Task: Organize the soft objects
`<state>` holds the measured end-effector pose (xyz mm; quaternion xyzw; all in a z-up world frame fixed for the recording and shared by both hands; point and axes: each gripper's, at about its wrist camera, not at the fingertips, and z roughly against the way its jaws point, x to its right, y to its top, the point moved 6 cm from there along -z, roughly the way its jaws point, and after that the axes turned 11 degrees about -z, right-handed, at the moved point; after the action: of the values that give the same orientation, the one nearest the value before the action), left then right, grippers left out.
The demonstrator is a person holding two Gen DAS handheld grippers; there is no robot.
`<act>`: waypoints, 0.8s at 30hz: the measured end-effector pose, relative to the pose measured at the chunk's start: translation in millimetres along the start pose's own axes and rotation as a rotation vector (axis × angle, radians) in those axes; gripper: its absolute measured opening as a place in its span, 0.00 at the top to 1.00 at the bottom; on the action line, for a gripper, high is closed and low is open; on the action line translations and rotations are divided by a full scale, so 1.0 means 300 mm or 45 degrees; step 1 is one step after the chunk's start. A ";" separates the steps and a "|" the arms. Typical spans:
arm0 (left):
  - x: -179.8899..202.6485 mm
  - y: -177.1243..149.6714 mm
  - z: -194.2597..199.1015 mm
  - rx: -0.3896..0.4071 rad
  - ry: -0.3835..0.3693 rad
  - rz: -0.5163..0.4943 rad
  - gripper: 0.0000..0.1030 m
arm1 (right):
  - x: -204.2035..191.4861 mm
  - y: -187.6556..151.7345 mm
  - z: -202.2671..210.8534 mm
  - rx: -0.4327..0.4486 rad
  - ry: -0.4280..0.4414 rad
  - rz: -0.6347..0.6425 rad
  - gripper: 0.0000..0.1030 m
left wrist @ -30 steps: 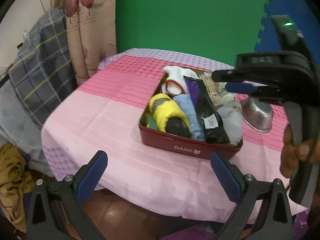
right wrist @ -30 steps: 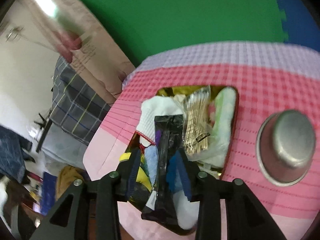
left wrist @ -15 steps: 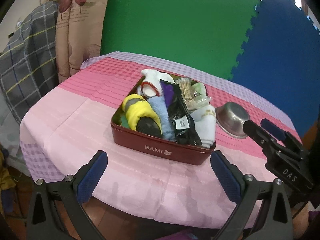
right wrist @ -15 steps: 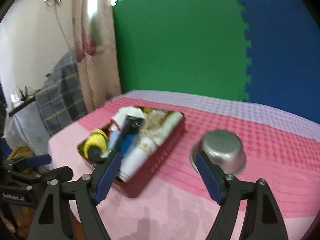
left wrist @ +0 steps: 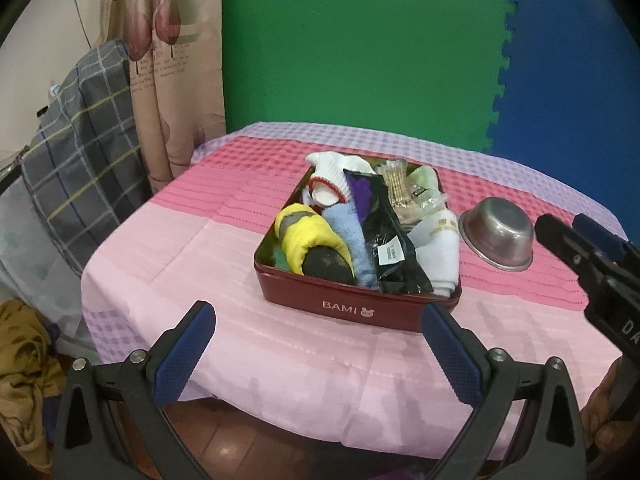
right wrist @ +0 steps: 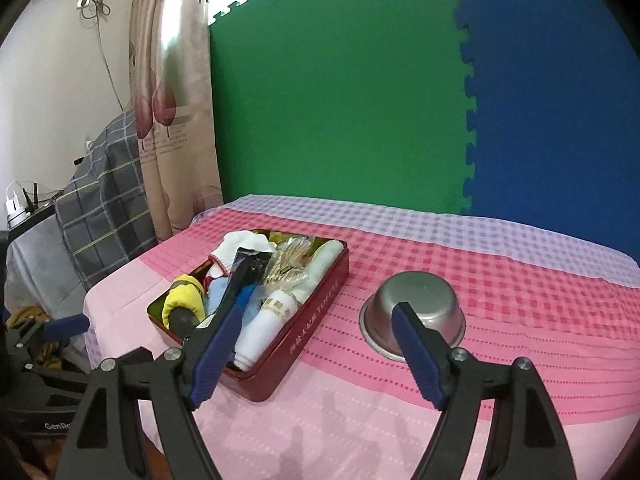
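Soft goods fill a red tin (left wrist: 356,307) on a pink-clothed table (left wrist: 192,280).
Left gripper (left wrist: 316,344) and right gripper (right wrist: 316,344) hover before the tin, jaws wide, empty; steel bowl (left wrist: 498,234) beside it.

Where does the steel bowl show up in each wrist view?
Left wrist: the bowl is right of centre, upside down on the cloth, just right of the red tin.
Right wrist: the bowl is low and centre-right, partly behind the right tool's right finger.
Shared landmark: the red tin, to the bowl's left in both.
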<state>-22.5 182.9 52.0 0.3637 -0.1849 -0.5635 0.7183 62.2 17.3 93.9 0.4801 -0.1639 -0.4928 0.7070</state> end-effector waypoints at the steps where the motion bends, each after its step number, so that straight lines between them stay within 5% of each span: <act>1: -0.001 0.002 0.003 0.002 0.005 -0.003 0.01 | -0.001 -0.001 0.001 -0.001 0.002 -0.001 0.23; 18: -0.033 0.040 0.068 0.059 0.132 -0.014 0.01 | -0.015 -0.017 0.021 -0.011 0.023 -0.002 0.23; 24: -0.014 0.068 0.152 0.166 0.155 -0.067 0.01 | -0.006 -0.012 0.023 -0.014 0.019 -0.017 0.23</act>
<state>-40.8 174.8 97.8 0.4479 -0.1674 -0.5459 0.6880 54.5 15.0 94.8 0.4810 -0.1526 -0.4946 0.7076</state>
